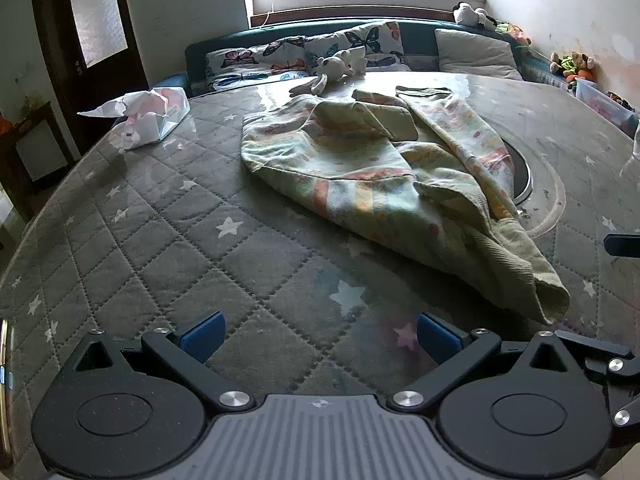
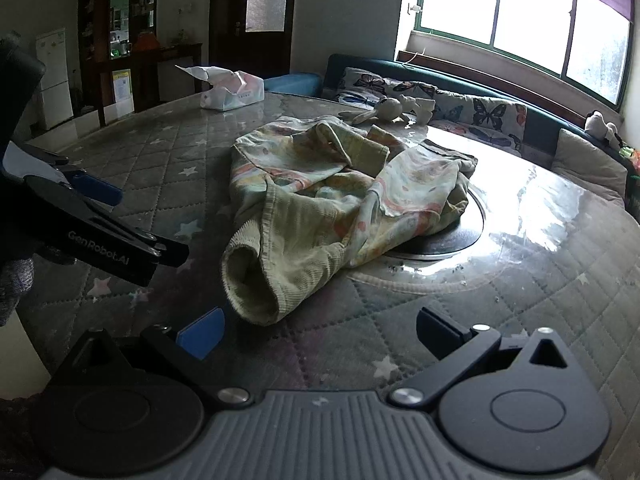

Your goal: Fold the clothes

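A crumpled pastel garment [image 1: 380, 172] with ribbed greenish cuffs lies in a heap on the quilted star-patterned table cover [image 1: 180, 248]. In the right wrist view the same garment [image 2: 340, 200] has a ribbed cuff opening toward me near the table's front. My left gripper [image 1: 320, 338] is open, its blue pads apart over bare quilt, left of the garment's nearest cuff. My right gripper [image 2: 320, 332] is open just in front of that cuff, holding nothing. The left gripper [image 2: 96, 216] also shows at the left of the right wrist view, held by a gloved hand.
A tissue pack [image 1: 148, 118] sits at the far left of the table. A plush rabbit [image 1: 328, 70] lies at the far edge. A dark round inset [image 2: 452, 232] lies under the garment's right side. Butterfly cushions [image 1: 304, 56] line a bench under the window.
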{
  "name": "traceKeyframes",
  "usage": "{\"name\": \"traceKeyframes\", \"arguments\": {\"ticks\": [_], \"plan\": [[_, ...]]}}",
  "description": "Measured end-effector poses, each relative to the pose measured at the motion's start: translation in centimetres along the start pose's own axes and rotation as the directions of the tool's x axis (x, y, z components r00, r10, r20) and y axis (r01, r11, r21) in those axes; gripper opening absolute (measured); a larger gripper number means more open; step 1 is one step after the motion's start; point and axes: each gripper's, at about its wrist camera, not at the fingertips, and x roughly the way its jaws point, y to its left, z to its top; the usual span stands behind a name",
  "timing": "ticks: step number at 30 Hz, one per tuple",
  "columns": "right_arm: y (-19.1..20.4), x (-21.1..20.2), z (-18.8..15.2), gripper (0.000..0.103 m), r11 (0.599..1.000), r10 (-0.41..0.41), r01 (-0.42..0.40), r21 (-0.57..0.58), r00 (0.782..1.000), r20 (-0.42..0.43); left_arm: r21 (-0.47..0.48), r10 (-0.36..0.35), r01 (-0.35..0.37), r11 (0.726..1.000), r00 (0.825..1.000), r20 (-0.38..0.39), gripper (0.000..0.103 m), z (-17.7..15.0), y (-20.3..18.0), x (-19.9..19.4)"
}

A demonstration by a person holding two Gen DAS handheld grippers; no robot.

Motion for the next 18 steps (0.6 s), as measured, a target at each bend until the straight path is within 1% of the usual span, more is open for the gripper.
{"name": "traceKeyframes", "arguments": {"ticks": [18], "plan": [[0.0,-0.1,-0.3,0.103,0.999,0.006,-0.006,0.039,1.000,-0.005,0.030,-0.012,0.011,0.999,1.000,0.008,0.103,-0.4,-1.1,-0.3]]}}
